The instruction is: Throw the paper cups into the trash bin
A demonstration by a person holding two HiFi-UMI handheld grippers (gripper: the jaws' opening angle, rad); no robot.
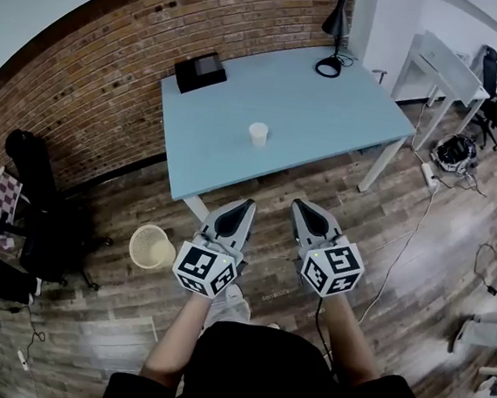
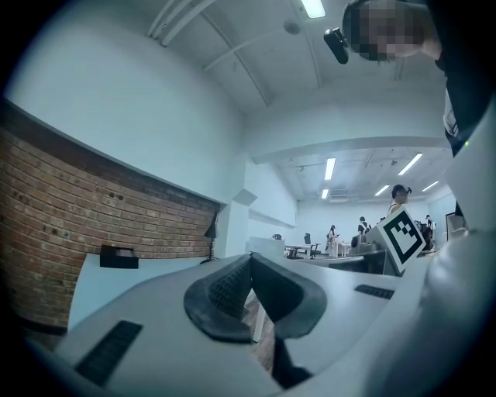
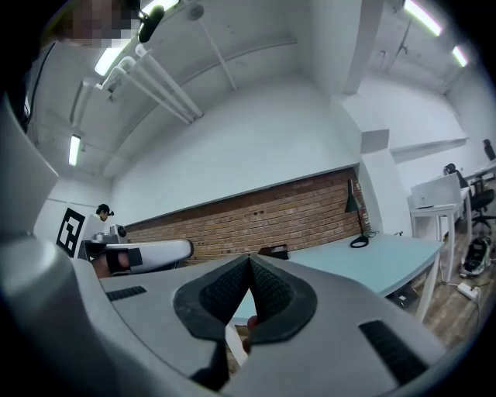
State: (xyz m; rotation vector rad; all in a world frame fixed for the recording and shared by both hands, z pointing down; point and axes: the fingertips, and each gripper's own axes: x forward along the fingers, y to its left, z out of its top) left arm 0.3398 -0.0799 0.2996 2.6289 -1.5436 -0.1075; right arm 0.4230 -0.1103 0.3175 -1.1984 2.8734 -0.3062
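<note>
Jaws of the left gripper (image 1: 244,206) and the right gripper (image 1: 299,207) are sitting pressed together and empty, so the task is only beginning: the one paper cup (image 1: 257,133) is standing upright on the worktop (image 1: 327,105), well apart from the trash bin (image 1: 151,246) on the floor.

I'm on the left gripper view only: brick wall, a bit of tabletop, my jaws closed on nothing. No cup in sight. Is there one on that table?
Observer: Yes. One paper cup stands upright on the table, in its near half, with nothing close around it.
Operator: And the bin? I can't find it either.
Observer: The trash bin sits on the floor by the table's near-left corner, to the left of the left gripper in the head view.
</note>
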